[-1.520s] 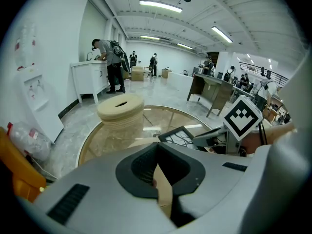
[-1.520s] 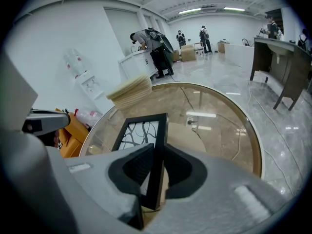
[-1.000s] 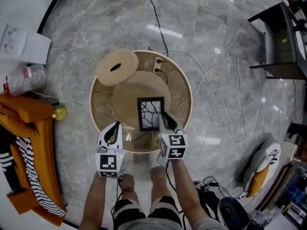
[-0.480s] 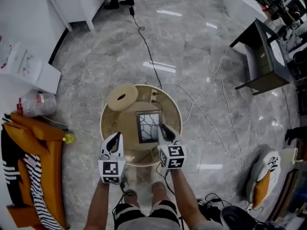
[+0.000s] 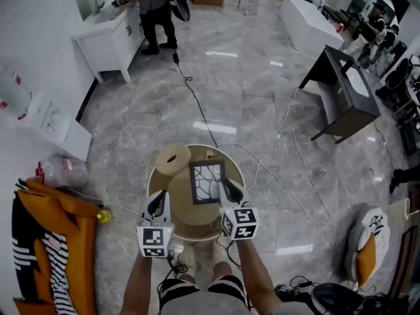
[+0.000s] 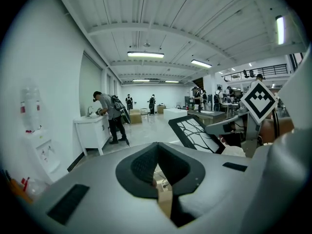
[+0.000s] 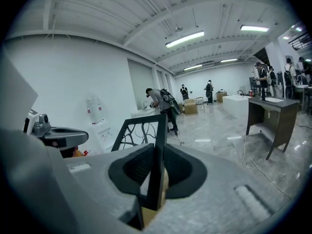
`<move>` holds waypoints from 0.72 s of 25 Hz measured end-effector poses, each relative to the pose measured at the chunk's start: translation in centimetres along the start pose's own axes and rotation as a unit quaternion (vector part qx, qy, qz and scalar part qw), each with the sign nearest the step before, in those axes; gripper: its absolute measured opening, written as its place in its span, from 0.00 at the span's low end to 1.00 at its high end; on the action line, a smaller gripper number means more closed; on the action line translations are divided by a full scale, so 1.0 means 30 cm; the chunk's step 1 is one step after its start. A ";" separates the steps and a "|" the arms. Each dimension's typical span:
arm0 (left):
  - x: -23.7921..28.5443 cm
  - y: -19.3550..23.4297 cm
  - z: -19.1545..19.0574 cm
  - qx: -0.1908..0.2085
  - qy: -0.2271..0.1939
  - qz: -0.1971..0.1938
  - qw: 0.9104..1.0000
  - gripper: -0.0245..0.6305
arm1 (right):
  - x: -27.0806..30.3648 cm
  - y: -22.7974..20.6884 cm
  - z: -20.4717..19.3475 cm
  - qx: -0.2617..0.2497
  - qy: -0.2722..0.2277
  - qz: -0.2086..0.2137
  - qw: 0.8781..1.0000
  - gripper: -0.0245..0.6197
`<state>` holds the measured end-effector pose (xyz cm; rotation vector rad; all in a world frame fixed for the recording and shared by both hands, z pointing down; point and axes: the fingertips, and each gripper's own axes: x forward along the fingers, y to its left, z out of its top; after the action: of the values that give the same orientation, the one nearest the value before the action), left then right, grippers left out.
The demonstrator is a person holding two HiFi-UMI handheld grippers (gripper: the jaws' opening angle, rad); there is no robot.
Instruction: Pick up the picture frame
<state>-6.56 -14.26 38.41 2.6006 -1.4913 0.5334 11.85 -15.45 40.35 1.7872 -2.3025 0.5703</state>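
Note:
The picture frame (image 5: 206,182), black with a branch pattern on white, hangs in the air above the round table (image 5: 159,176). My right gripper (image 5: 230,191) is shut on its right edge. In the right gripper view the frame (image 7: 141,133) stands edge-on between the two pads (image 7: 130,168). My left gripper (image 5: 156,204) floats to the left of the frame, apart from it, its jaws together and nothing between them. From the left gripper view the frame (image 6: 196,133) shows to the right, with the right gripper's marker cube (image 6: 258,101) beyond it.
A tan roll (image 5: 173,159) lies on the table's far left. Cables (image 5: 197,113) run across the marble floor. Orange cloth (image 5: 49,241) lies at the left and a black desk (image 5: 341,100) stands at the right. A person (image 5: 154,2) stands at a white cabinet (image 5: 108,41) far back.
Both grippers have risen, and the frame has come up off the table in the right gripper. The table now looks smaller and more of the room shows.

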 end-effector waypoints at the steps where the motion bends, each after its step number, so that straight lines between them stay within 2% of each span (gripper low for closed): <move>1: -0.027 0.006 0.023 0.001 -0.006 0.000 1.000 0.06 | -0.030 0.015 0.028 -0.003 -0.008 -0.003 1.000 0.14; 10: -0.265 0.017 0.165 0.024 -0.056 -0.018 0.998 0.06 | -0.325 0.123 0.178 -0.025 -0.072 -0.039 0.996 0.14; 15: -0.388 0.020 0.179 0.029 -0.072 -0.028 0.997 0.06 | -0.486 0.177 0.186 -0.031 -0.094 -0.064 0.993 0.14; 18: -0.474 0.007 0.147 0.030 -0.081 -0.037 0.996 0.06 | -0.583 0.222 0.146 -0.029 -0.106 -0.075 0.991 0.14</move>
<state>-12.16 -3.86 29.37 2.7938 -1.4358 0.3742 10.56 -0.19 28.74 2.0592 -2.2592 0.2978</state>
